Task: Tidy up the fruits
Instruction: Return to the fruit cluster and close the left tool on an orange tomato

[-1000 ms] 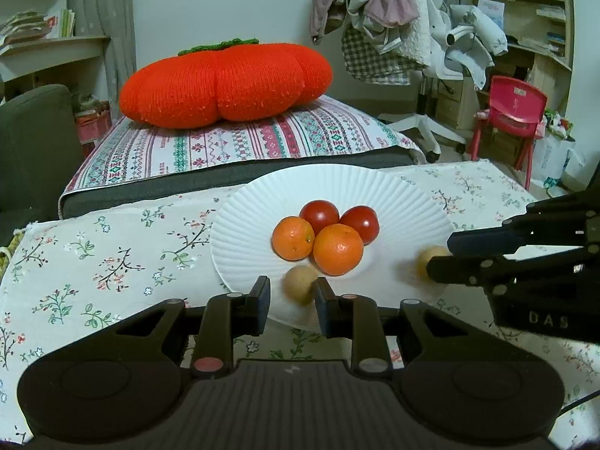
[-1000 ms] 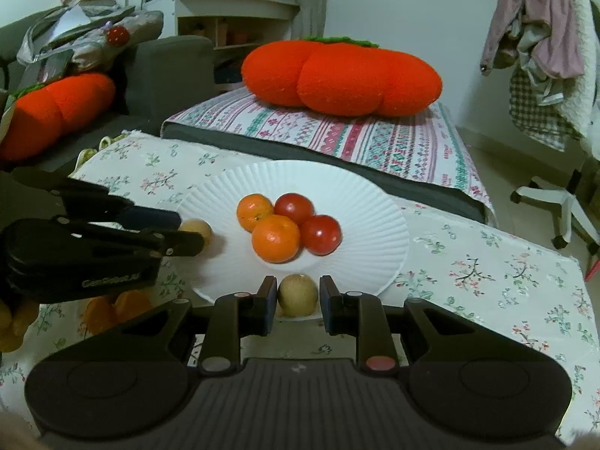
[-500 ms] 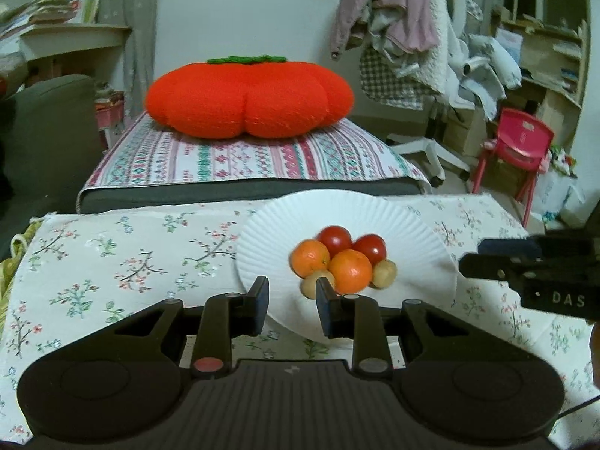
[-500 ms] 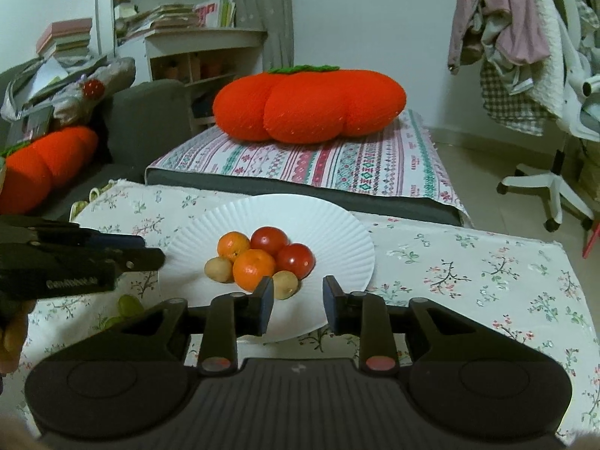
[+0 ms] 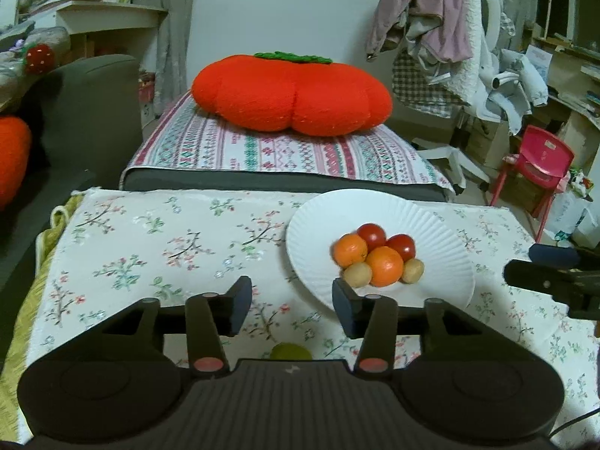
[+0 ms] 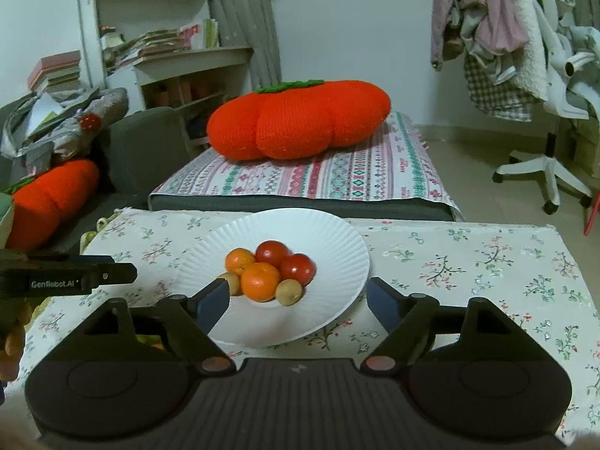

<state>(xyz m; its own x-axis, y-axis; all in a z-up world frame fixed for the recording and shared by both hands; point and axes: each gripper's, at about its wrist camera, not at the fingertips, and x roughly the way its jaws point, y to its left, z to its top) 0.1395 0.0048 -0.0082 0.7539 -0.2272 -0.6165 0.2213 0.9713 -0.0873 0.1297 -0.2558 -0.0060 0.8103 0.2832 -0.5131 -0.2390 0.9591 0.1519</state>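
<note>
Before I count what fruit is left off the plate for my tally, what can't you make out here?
- Green fruit, left wrist view: only its top shows; the left tongs' body hides the rest.
- Orange and greenish bits, right wrist view: mostly behind the right tongs' arm; kind and number unclear.
- Tan fruit on the plate: partly covered by a finger.

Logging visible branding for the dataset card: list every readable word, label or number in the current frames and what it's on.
"GenRobot.AI": white print on the side of the left gripper, seen from the right wrist view.
Right gripper in the left wrist view: no lettering readable on it.
Books and papers on the shelf: print too small and blurred to read.
Red chair: a pale mark on the backrest, unreadable.
Nothing else legible.
</note>
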